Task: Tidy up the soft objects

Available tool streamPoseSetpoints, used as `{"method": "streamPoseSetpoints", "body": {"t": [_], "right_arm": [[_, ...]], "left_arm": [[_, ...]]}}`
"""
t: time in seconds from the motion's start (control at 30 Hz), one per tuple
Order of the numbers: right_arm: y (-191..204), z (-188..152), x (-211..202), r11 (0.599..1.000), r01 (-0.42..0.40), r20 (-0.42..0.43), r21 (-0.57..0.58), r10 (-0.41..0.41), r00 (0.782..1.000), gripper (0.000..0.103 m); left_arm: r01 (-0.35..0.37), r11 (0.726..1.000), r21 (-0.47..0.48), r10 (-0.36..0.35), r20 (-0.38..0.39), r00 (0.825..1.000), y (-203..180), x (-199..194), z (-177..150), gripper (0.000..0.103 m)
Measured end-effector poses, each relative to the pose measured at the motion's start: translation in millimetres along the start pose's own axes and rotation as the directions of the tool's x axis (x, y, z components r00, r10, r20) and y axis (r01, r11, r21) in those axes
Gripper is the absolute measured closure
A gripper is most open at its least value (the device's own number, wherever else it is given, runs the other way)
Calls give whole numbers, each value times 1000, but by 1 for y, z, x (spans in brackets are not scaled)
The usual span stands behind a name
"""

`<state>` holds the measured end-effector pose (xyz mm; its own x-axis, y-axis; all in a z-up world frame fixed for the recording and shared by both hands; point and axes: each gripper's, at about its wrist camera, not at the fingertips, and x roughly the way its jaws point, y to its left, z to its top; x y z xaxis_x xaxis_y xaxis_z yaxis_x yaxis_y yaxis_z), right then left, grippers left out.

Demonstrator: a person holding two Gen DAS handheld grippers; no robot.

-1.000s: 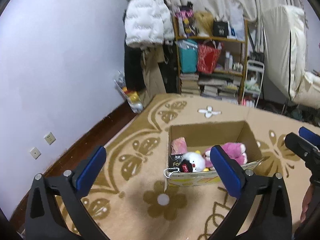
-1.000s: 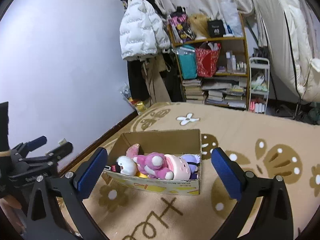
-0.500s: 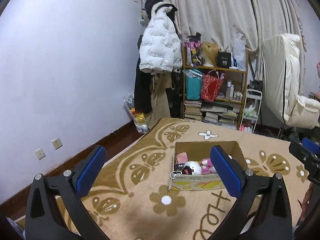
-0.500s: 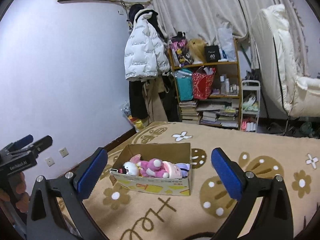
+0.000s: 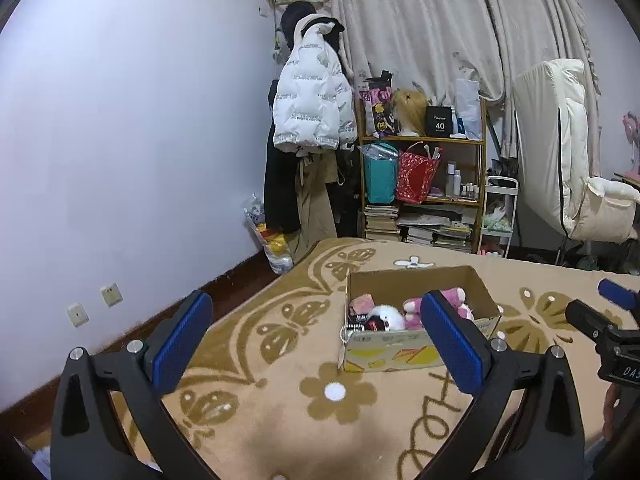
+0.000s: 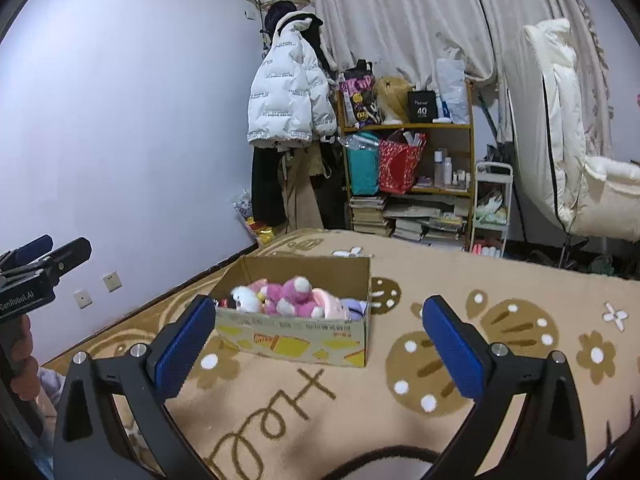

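Note:
An open cardboard box [image 5: 384,354] [image 6: 296,334] stands on a tan patterned blanket [image 5: 280,360] [image 6: 480,288]. It holds several plush toys: a pink one [image 5: 412,306] [image 6: 294,294], a white one [image 5: 386,316] [image 6: 246,298], and a lilac one [image 6: 354,304]. My left gripper [image 5: 316,340] is open and empty, held above and in front of the box. My right gripper [image 6: 320,344] is open and empty, also short of the box. Each gripper shows at the edge of the other's view.
A shelf [image 5: 424,184] with bags, books and bottles stands at the back beside hanging coats [image 5: 312,108]. A white padded chair [image 5: 568,184] is at the right. A small white cart [image 6: 490,208] stands next to the shelf. The purple wall [image 5: 120,160] is at the left.
Both grippers have pulled back and up from the box, which now looks smaller and farther. Both stay open and empty.

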<state>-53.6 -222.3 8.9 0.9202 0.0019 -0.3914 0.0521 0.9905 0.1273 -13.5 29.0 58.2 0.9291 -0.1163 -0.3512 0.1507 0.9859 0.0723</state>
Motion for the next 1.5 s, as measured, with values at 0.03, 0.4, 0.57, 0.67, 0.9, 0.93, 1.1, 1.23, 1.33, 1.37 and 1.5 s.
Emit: {"method": "streamPoseSetpoints", "body": {"t": [0.03, 0.4, 0.57, 0.67, 0.9, 0.93, 1.1, 1.23, 1.33, 1.37, 1.5], "right_arm": [[-1, -4, 2, 1000, 1, 0, -1, -1, 1000, 0], [-7, -27, 10, 1000, 13, 6, -18, -13, 1000, 0], [-10, -33, 18, 1000, 7, -24, 1, -7, 1000, 0], [-12, -35, 19, 1000, 5, -30, 11, -5, 1000, 0], [-8, -39, 24, 1000, 9, -51, -14, -10, 999, 0], [-8, -40, 25, 1000, 9, -55, -13, -10, 998, 0], [-11, -41, 27, 1000, 13, -65, 5, -13, 998, 0], [-15, -41, 28, 1000, 19, -67, 21, -17, 998, 0], [-16, -42, 28, 1000, 19, -69, 23, -17, 997, 0], [-16, -42, 28, 1000, 19, -72, 23, -18, 997, 0], [-14, -43, 29, 1000, 18, -75, 21, -17, 997, 0]], "left_arm": [[0, 1000, -10, -1, -8, 1000, 1, 2, -4, 0], [-1, 1000, -9, 1, -88, 996, -13, 28, -34, 0], [13, 1000, 22, -10, -114, 993, -23, 36, -40, 0], [28, 999, 21, -25, -134, 991, -27, 39, -43, 0], [25, 998, 52, -17, -150, 989, -33, 42, -47, 0], [22, 998, 55, -13, -153, 988, -32, 43, -48, 0], [11, 998, 64, -1, -165, 986, -31, 43, -51, 0], [0, 997, 82, 14, -168, 986, -33, 43, -53, 0], [-5, 997, 78, 18, -169, 985, -32, 43, -54, 0], [-9, 997, 77, 22, -167, 986, -32, 43, -54, 0], [-27, 997, 71, 38, -162, 986, -32, 42, -54, 0]]}}
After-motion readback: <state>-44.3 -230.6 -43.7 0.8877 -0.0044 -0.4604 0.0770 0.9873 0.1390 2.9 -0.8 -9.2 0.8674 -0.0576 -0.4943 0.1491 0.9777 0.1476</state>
